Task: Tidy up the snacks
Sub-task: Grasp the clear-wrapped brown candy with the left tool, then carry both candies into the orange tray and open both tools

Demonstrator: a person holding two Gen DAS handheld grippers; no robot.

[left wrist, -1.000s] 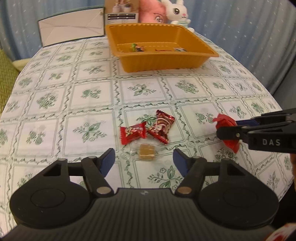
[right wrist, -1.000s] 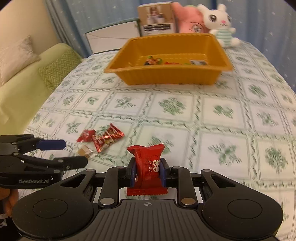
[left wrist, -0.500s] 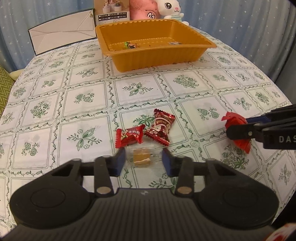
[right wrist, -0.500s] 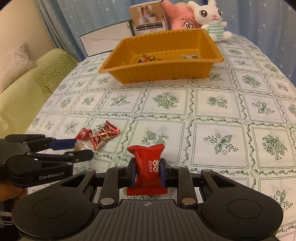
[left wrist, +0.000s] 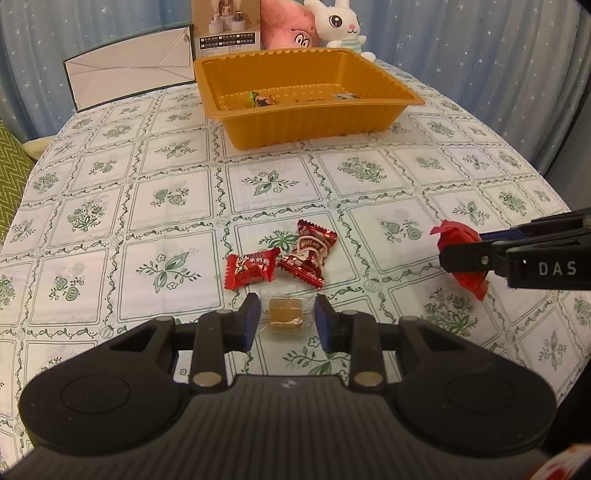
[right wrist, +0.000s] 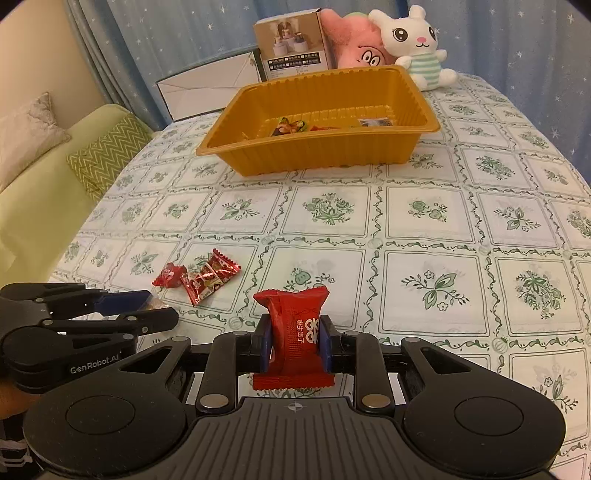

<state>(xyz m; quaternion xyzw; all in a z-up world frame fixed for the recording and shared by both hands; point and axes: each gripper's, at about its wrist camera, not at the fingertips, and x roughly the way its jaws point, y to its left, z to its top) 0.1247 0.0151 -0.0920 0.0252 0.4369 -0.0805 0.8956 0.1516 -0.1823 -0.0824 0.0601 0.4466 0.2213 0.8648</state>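
Observation:
My left gripper (left wrist: pixel 284 319) is closed around a clear-wrapped tan candy (left wrist: pixel 285 313), its pads at the wrapper's two sides on the tablecloth. A red candy (left wrist: pixel 252 266) and a dark red candy (left wrist: pixel 309 257) lie just beyond it. My right gripper (right wrist: pixel 295 341) is shut on a red snack packet (right wrist: pixel 297 338) and holds it above the table; it shows at the right of the left wrist view (left wrist: pixel 463 258). The orange tray (left wrist: pixel 317 122) stands at the far side with a few snacks inside. The left gripper shows at the lower left of the right wrist view (right wrist: pixel 147 306).
A white folded card (left wrist: pixel 129 77), a printed box (left wrist: pixel 227 26) and two plush toys (left wrist: pixel 341 24) stand behind the tray. A green sofa (right wrist: pixel 44 177) is left of the table. The table edge curves off at the right.
My left gripper has moved forward over the tan candy and its fingers have closed in from wide open to the wrapper's sides. The right gripper still holds the red packet.

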